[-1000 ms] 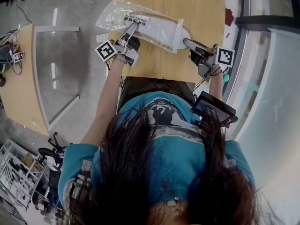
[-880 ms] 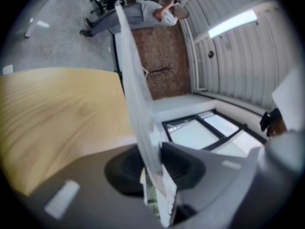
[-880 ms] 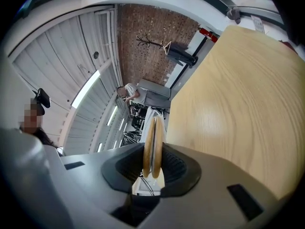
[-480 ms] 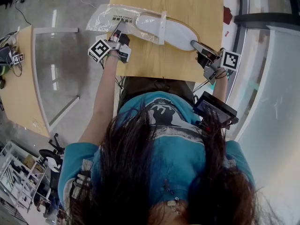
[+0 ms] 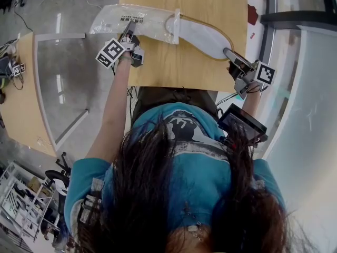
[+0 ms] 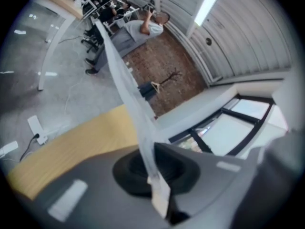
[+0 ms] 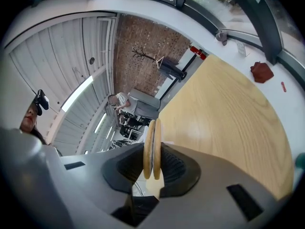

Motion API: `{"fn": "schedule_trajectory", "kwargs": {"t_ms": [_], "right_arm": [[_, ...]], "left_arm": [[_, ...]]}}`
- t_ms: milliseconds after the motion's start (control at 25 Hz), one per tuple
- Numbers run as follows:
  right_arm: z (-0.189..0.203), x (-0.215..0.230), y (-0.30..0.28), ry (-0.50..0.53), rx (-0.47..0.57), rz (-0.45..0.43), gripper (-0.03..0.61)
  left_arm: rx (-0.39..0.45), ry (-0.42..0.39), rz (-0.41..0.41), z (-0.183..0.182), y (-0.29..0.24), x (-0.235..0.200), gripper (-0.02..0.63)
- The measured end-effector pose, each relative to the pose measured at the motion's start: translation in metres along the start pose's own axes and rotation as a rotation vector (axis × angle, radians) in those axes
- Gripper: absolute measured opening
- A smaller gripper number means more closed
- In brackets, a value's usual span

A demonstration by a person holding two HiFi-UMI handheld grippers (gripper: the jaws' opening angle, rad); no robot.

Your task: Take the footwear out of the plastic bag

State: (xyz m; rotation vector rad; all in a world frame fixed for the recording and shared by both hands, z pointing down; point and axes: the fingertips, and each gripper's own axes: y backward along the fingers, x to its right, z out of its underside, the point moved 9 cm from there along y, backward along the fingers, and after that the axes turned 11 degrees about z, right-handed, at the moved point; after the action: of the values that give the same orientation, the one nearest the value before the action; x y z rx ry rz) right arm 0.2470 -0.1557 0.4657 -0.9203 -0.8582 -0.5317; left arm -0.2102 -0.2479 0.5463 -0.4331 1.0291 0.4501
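Observation:
A clear plastic bag (image 5: 124,18) lies across the far left of the wooden table (image 5: 179,67). My left gripper (image 5: 128,36) is shut on the bag's near edge; in the left gripper view the film (image 6: 127,92) rises taut from between the jaws of the left gripper (image 6: 156,191). A pair of flat white slippers (image 5: 202,36) with tan rims sticks out of the bag's mouth to the right. My right gripper (image 5: 228,52) is shut on their near end. In the right gripper view the two tan soles (image 7: 152,144) stand pressed together between the jaws of the right gripper (image 7: 152,171).
A glass-topped table (image 5: 60,78) stands to the left across a strip of floor. A small red object (image 7: 262,72) lies on the white sill beyond the table's right edge. A black device (image 5: 241,123) hangs at the person's waist.
The bag has been drawn left and the slippers right, so most of the slippers now lie outside the bag. The left gripper shifted left and closed on the bag's edge.

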Motion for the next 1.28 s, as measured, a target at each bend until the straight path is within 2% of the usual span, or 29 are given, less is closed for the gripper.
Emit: {"fn": "schedule_trajectory", "kwargs": {"t_ms": [280,440,560,720,880,1000,1080,1160,1280], "right_arm": [[-0.013,0.009,0.044,-0.025,0.161,0.057,0.083],[-0.019,-0.010,0.055,-0.066,0.279,-0.019,0.083],[-0.024,-0.021,0.057,-0.088,0.335,-0.099,0.083],[-0.028,-0.018,0.060,-0.106,0.352,-0.152,0.083],[-0.025,-0.017,0.052,-0.121,0.331,-0.137,0.083],[-0.024,-0.017,0.042,-0.125,0.305,-0.124,0.083],[-0.024,-0.017,0.038,-0.131,0.293,-0.125,0.083],[-0.024,-0.016,0.036,-0.141,0.290,-0.133,0.083],[-0.024,-0.014,0.033,-0.150,0.285,-0.138,0.083]], "left_arm": [[0.054,0.004,-0.096,0.013,-0.008,-0.003,-0.002],[0.041,0.040,-0.119,0.017,-0.010,-0.009,-0.002],[0.051,0.098,-0.123,0.028,-0.018,-0.011,-0.002],[0.069,0.182,-0.130,0.057,-0.040,-0.010,-0.002],[0.085,0.268,-0.130,0.074,-0.056,-0.006,0.000],[0.062,0.303,-0.126,0.082,-0.068,-0.003,0.008],[0.030,0.355,-0.108,0.088,-0.076,-0.001,0.095],[0.005,0.455,-0.063,0.095,-0.082,0.002,0.215],[-0.018,0.563,-0.047,0.101,-0.084,0.007,0.292]]}}
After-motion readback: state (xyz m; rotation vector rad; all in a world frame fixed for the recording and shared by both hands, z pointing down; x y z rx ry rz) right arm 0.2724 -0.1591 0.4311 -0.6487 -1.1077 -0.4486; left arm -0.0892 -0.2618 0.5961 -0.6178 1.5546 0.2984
